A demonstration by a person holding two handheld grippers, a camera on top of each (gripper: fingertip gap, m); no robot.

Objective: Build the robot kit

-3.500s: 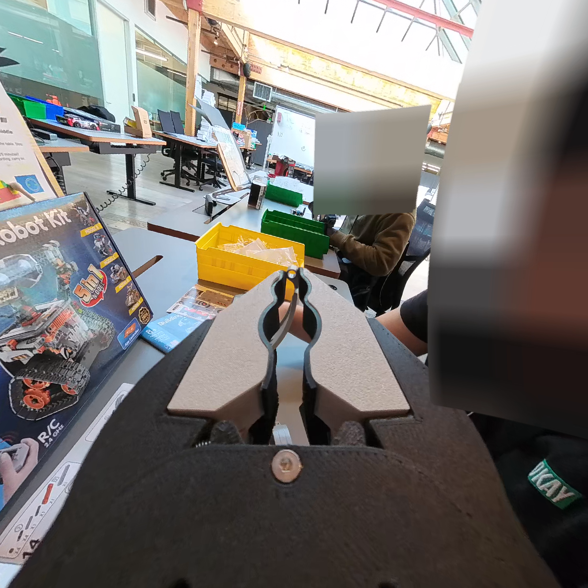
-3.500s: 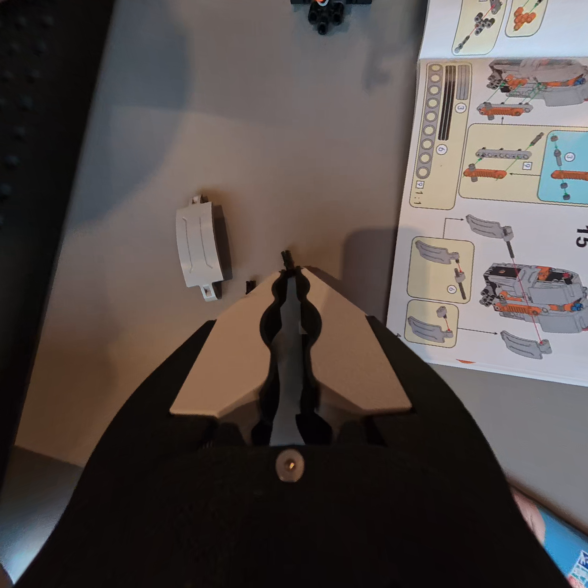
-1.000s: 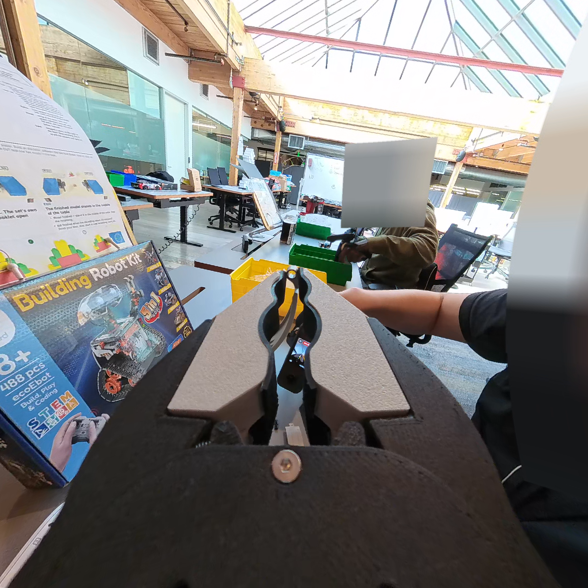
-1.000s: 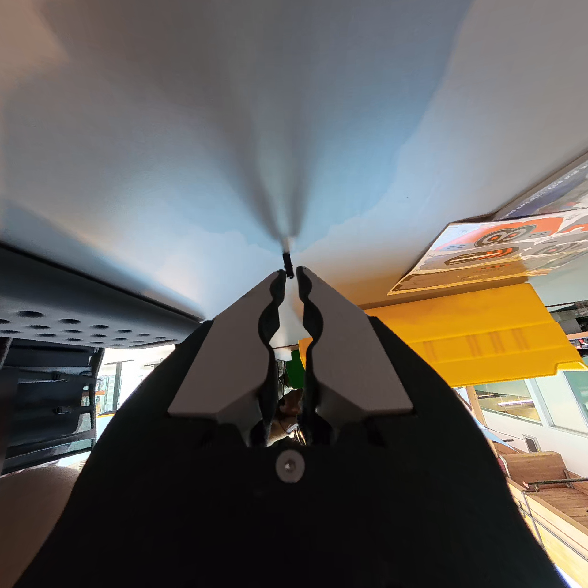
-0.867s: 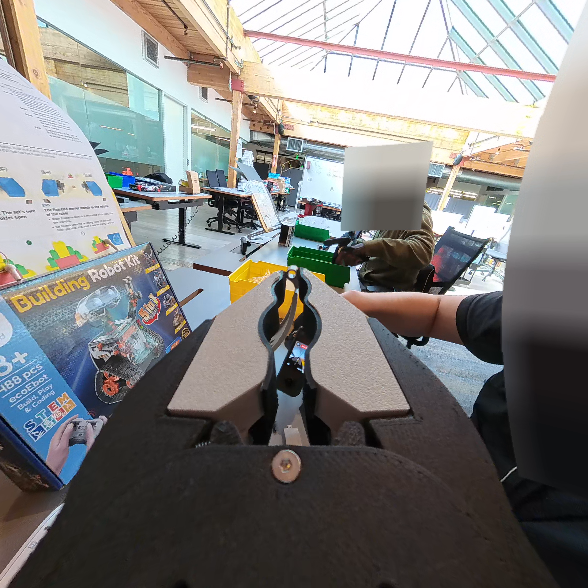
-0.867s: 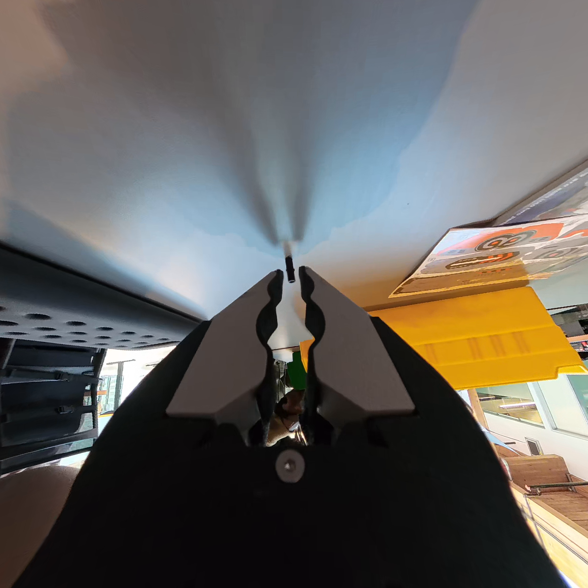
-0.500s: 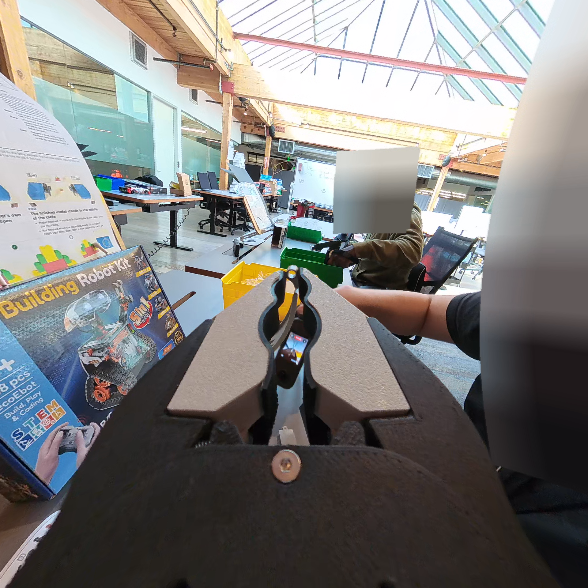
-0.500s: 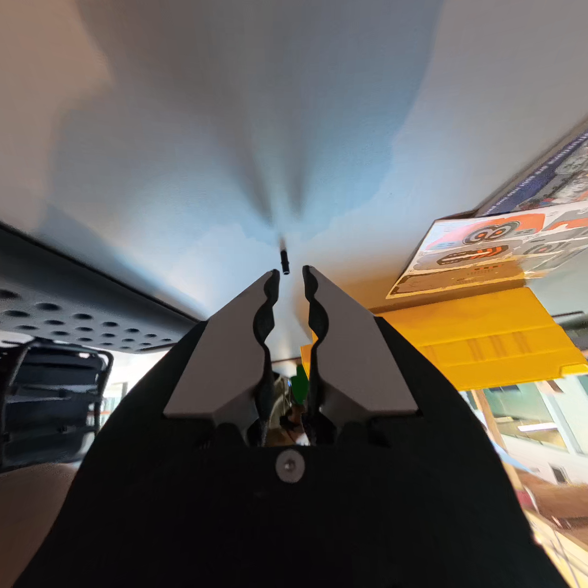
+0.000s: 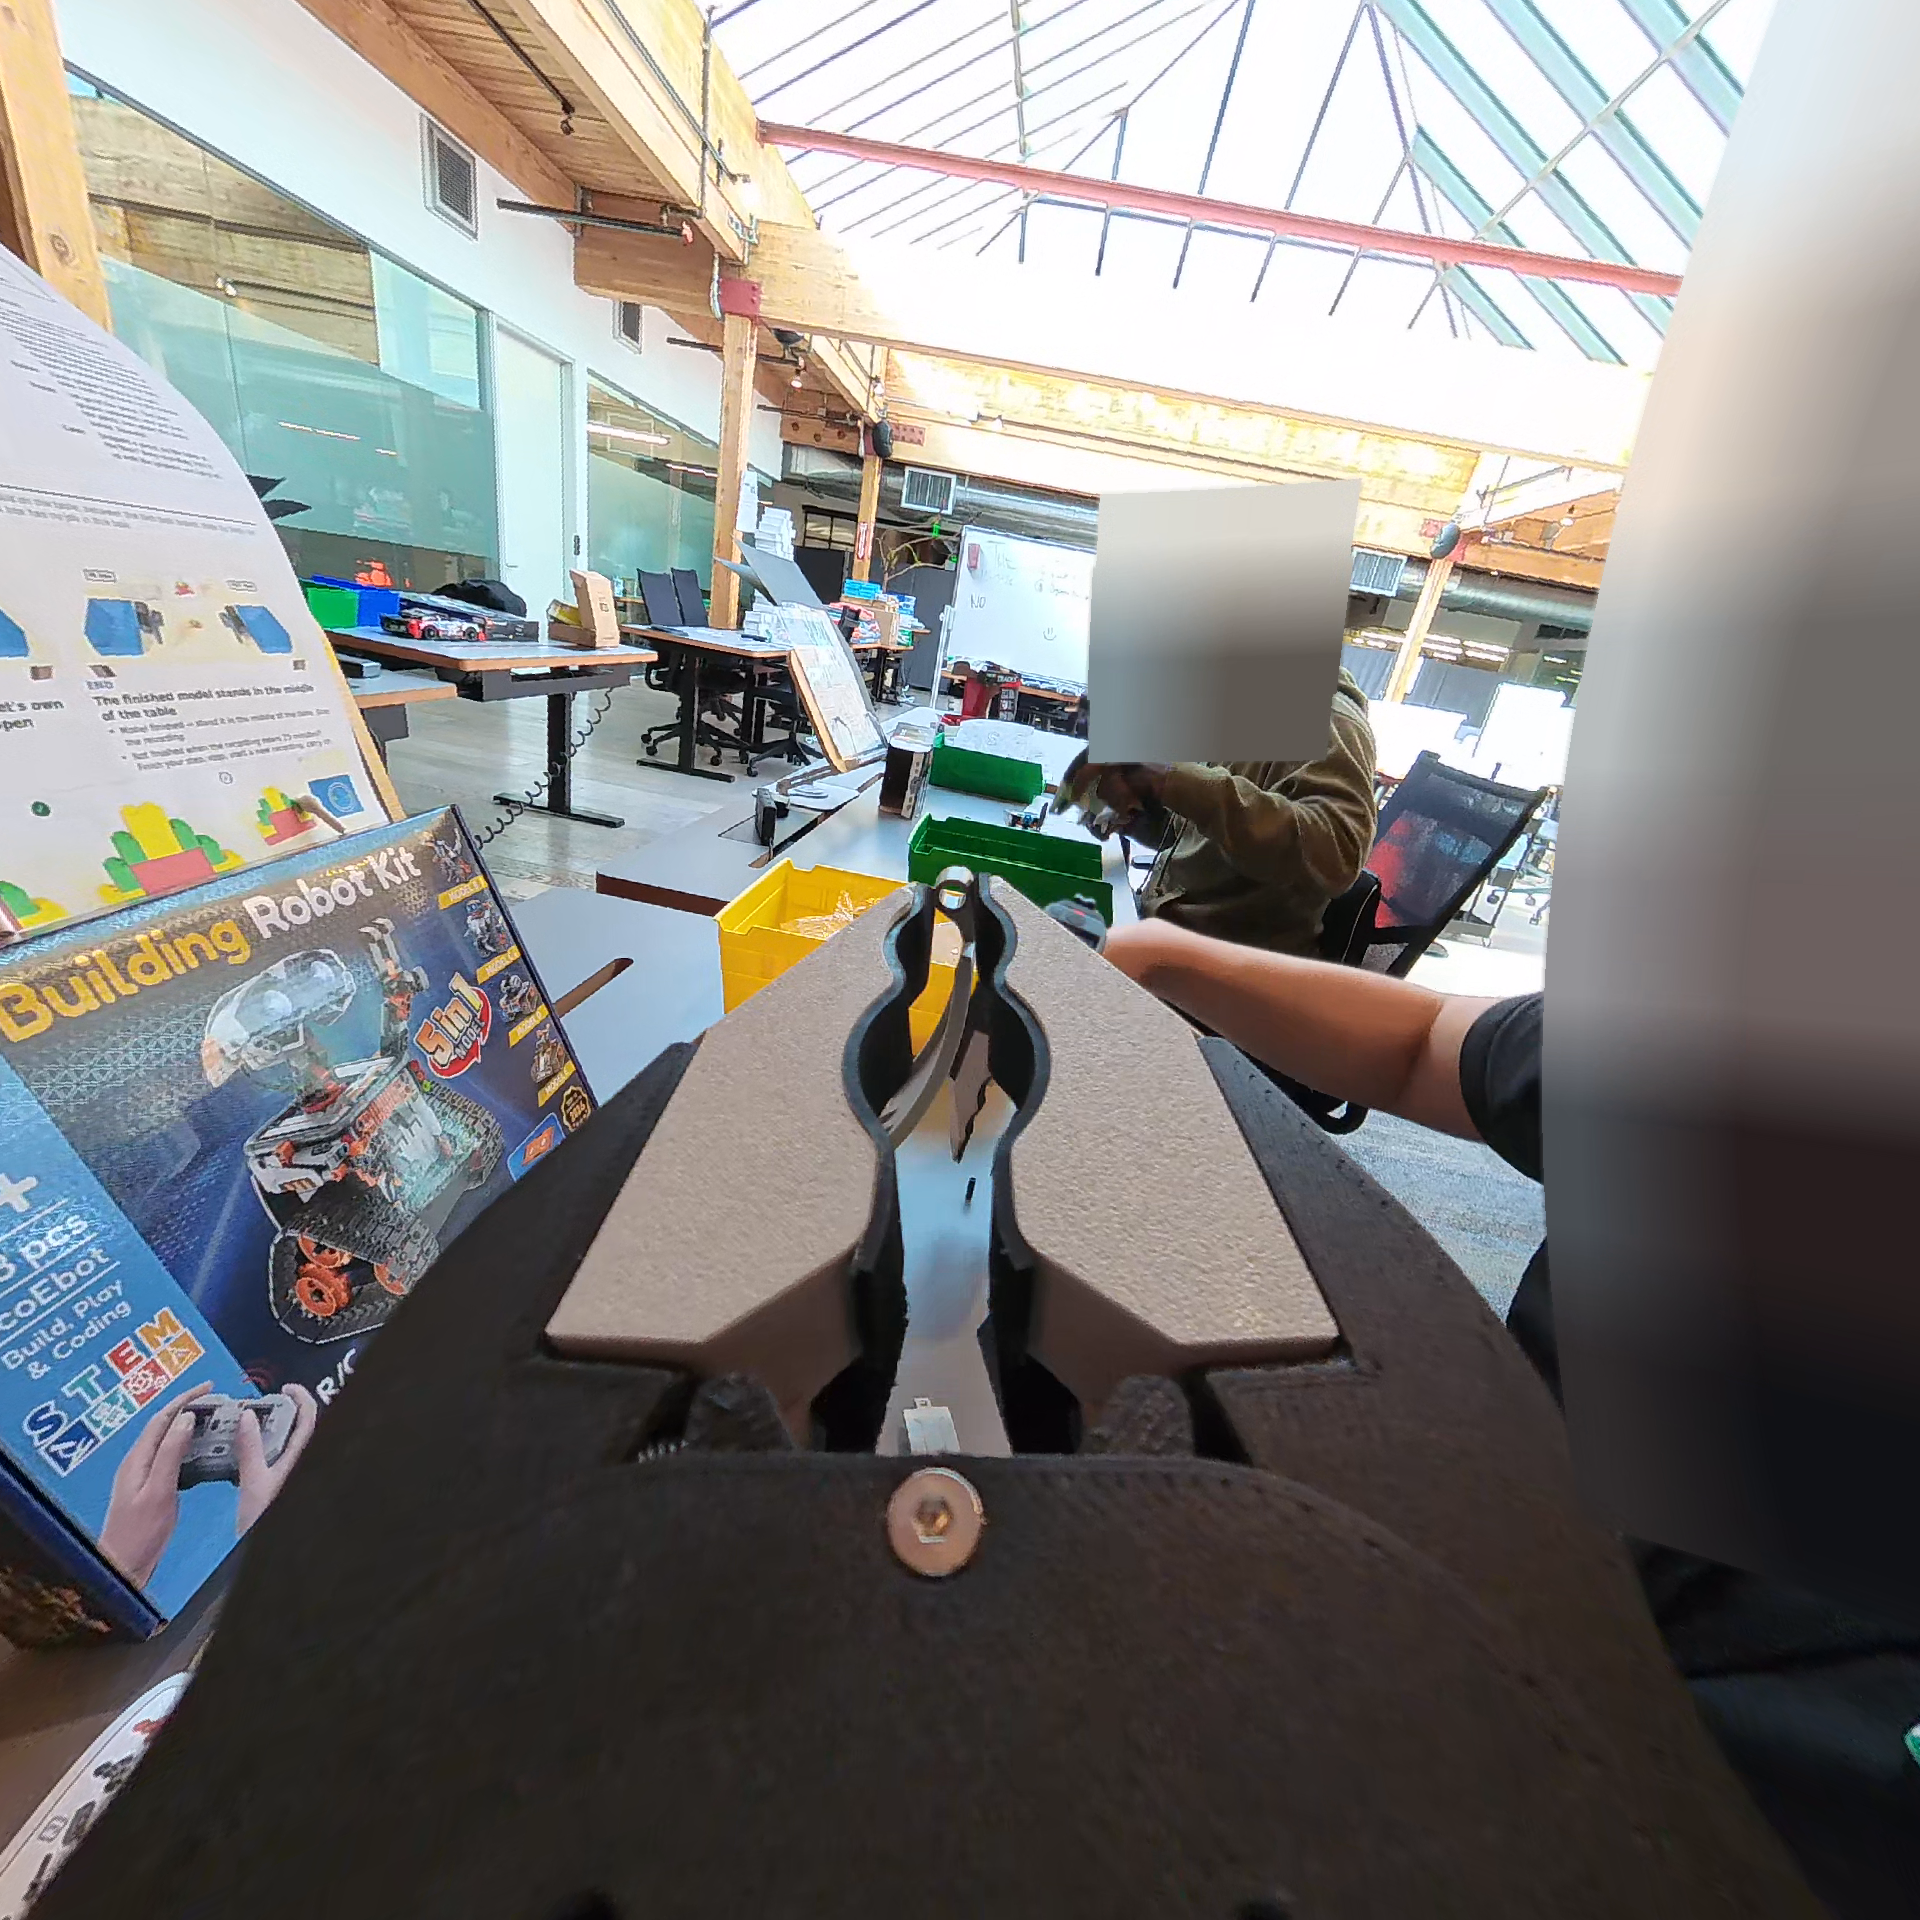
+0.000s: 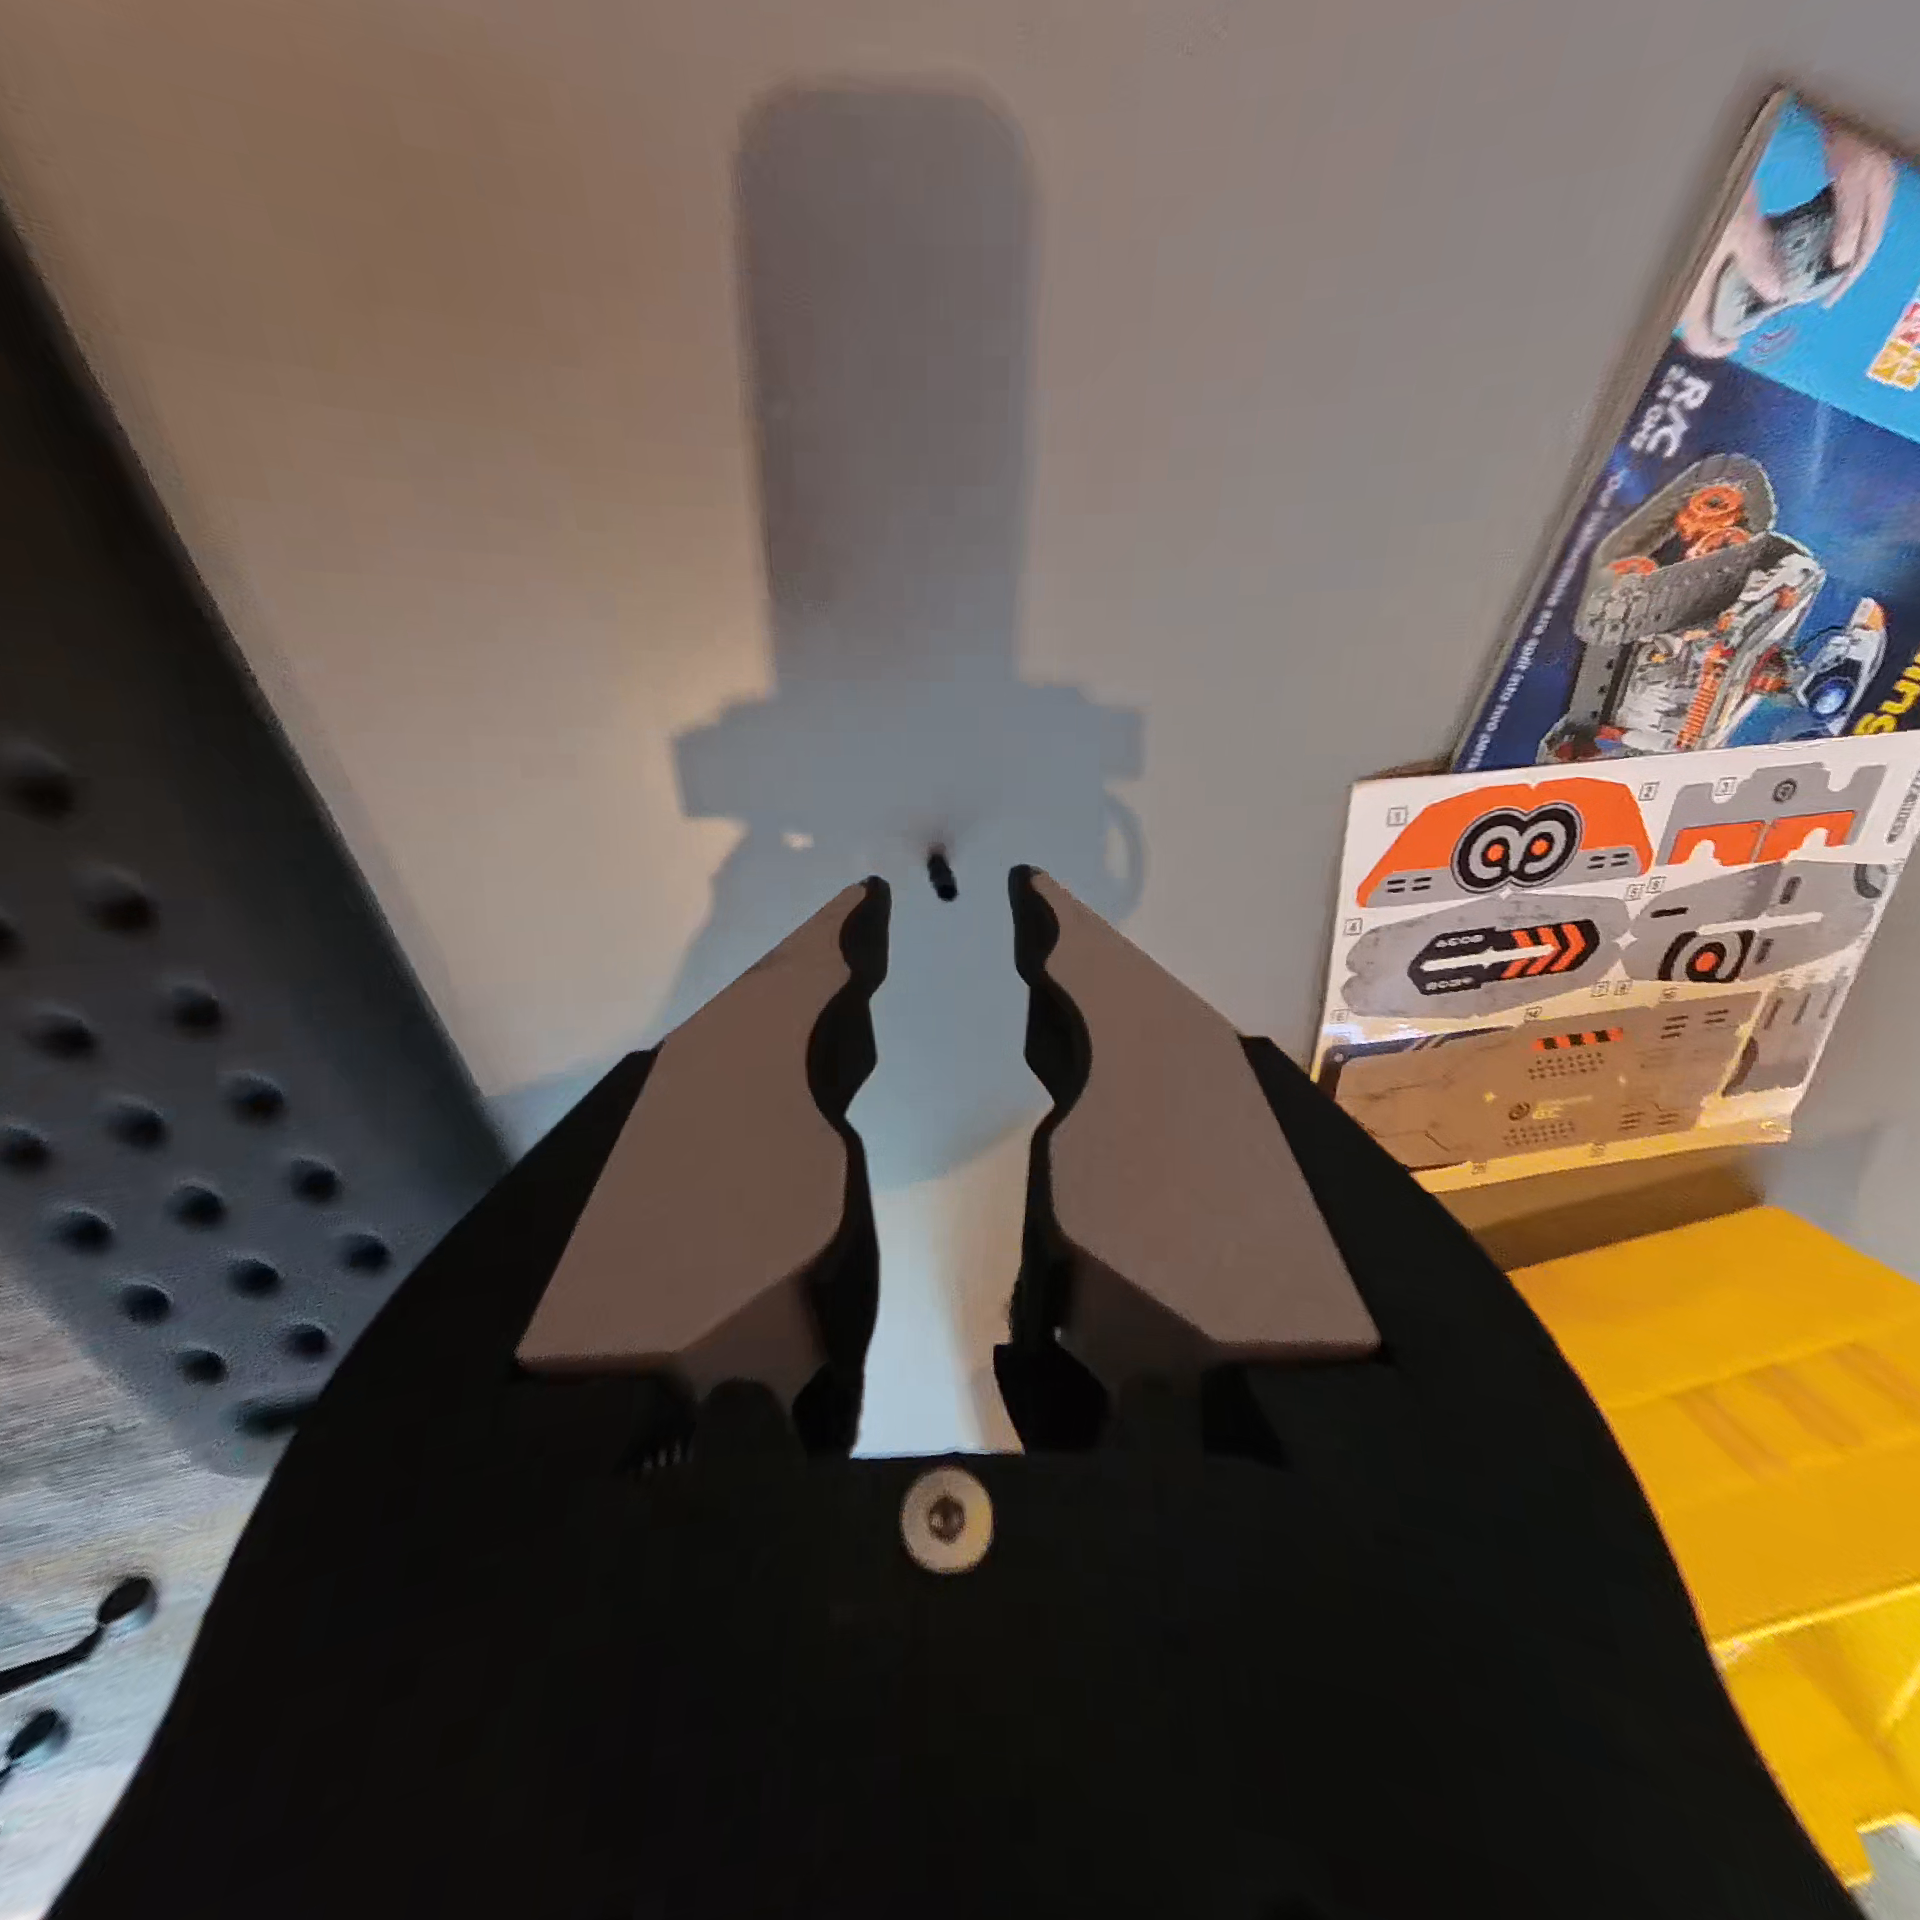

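Two grippers: one clamped, one parted.
Left gripper (image 9: pixel 956 896): raised, pointing level across the room; jaws closed on curved grey panel (image 9: pixel 933 1051).
Right gripper (image 10: pixel 945 896): angled down at grey table (image 10: pixel 468 416); jaws apart, empty.
Black pin (image 10: pixel 941 871): on table, just beyond right tips, untouched.
Nearby: sticker sheet (image 10: pixel 1610 966), yellow bin (image 10: pixel 1714 1403).

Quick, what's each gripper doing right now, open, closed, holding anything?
Left gripper: shut on a curved grey piece.
Right gripper: open, empty; a small black pin lies just beyond its fingertips.
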